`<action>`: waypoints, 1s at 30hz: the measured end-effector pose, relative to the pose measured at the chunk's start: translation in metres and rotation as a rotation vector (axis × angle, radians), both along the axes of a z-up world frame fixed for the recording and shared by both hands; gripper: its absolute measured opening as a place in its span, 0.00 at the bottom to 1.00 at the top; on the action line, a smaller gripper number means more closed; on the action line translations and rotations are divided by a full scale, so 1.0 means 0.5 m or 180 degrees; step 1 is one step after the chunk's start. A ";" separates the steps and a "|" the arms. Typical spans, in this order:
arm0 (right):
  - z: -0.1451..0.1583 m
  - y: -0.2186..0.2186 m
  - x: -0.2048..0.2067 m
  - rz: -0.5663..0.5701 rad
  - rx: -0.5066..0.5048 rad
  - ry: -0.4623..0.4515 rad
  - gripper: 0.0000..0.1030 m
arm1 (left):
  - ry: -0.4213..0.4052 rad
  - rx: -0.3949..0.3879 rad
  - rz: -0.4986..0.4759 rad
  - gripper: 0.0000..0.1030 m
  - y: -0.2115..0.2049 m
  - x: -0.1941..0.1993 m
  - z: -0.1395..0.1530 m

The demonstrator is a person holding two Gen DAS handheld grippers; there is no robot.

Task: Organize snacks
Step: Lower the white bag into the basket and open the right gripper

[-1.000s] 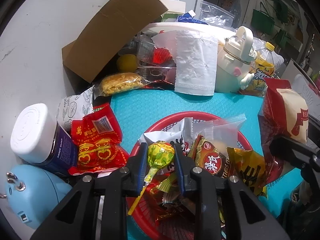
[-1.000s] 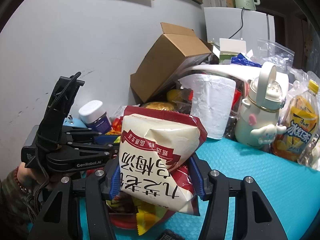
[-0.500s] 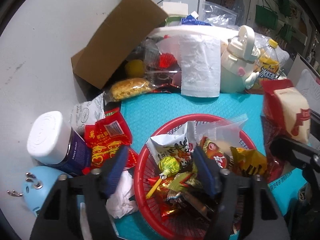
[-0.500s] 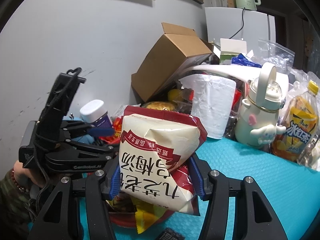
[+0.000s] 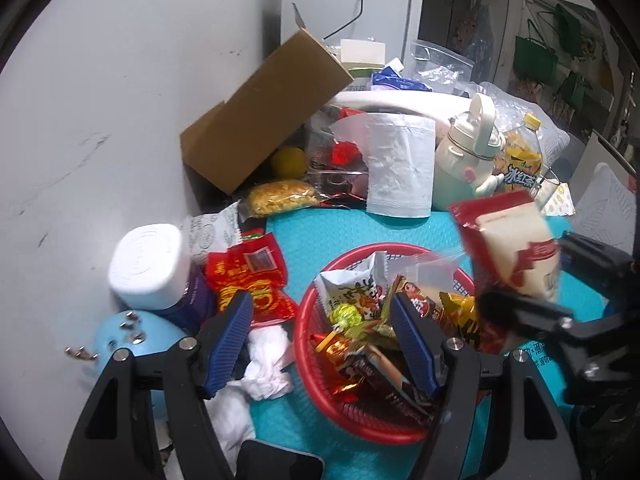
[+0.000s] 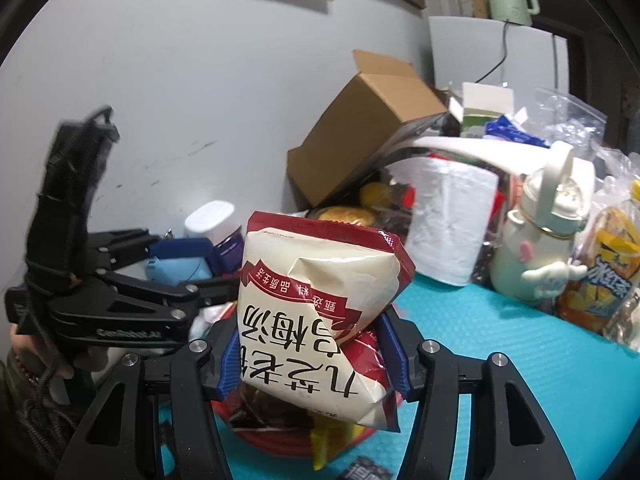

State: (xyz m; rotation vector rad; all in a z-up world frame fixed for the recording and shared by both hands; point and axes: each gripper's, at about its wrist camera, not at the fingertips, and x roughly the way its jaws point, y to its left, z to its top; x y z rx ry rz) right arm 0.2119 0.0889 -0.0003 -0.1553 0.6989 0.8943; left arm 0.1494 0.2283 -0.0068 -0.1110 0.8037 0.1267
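Observation:
A red basket (image 5: 316, 384) on the teal mat holds several snack packets and a green lollipop (image 5: 345, 315). My left gripper (image 5: 320, 344) is open and empty above the basket's left rim. My right gripper (image 6: 312, 354) is shut on a white and red snack bag (image 6: 320, 304) and holds it above the basket's right side; the bag also shows in the left wrist view (image 5: 516, 248). A red snack packet (image 5: 250, 276) lies on the mat left of the basket. The left gripper shows in the right wrist view (image 6: 160, 280).
A white-capped jar (image 5: 150, 266), a light blue object (image 5: 120, 340) and crumpled tissue (image 5: 268, 364) lie at the left. A tilted cardboard box (image 5: 264, 116), a noodle packet (image 5: 280, 198), a white pouch (image 5: 400, 168), a cream bottle (image 5: 464, 156) and a drink bottle (image 5: 520, 160) stand behind.
My left gripper has opened, let the green lollipop drop into the basket, and pulled back and up. My right gripper keeps the snack bag and has shifted slightly.

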 end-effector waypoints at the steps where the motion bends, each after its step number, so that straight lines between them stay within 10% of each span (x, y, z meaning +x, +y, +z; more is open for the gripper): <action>1: -0.003 0.005 0.000 0.0009 -0.0020 0.0002 0.56 | 0.0002 0.0005 0.0020 0.68 0.003 -0.005 0.000; 10: -0.025 0.029 -0.003 0.0032 -0.0215 0.0005 0.73 | 0.0024 -0.0047 0.0067 0.68 0.010 -0.023 -0.011; 30: 0.007 0.003 -0.017 -0.0071 -0.0103 -0.0048 0.73 | -0.0045 -0.0128 0.0030 0.68 -0.003 -0.030 0.002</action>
